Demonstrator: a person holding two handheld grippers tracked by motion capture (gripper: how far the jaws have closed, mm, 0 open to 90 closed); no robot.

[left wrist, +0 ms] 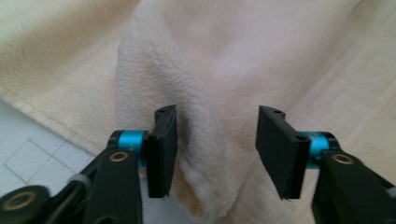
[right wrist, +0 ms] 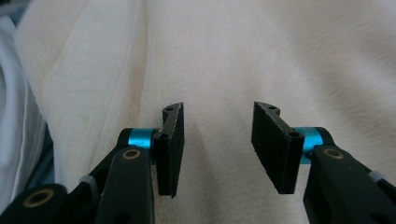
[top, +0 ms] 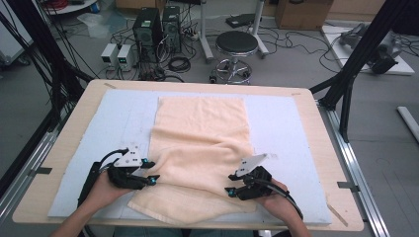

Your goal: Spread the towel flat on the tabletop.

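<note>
**One towel, two grippers, fingers parted**

One wooden counter (top: 64,148) with rounded corners carries everything. On it lies one pale blue mat (top: 286,128), flat and rectangular, covering most of the top. One cream towel (top: 202,128) lies in the middle of the mat: soft, fluffy terry cloth, its far half spread flat, its near half rumpled, with a fold running across it and a hemmed edge hanging close to the counter's near rim.

Two hand-held grippers sit at the towel's near end, one at each side. The left gripper (top: 150,173) has its two black, flat-faced fingers (left wrist: 163,149) standing apart, with a raised fold of the towel between them; the pads do not press on it. The right gripper (top: 230,183) has its two fingers (right wrist: 170,149) likewise apart, over the flat cloth, holding nothing. Each gripper has blue metal collars behind the pads.
</note>
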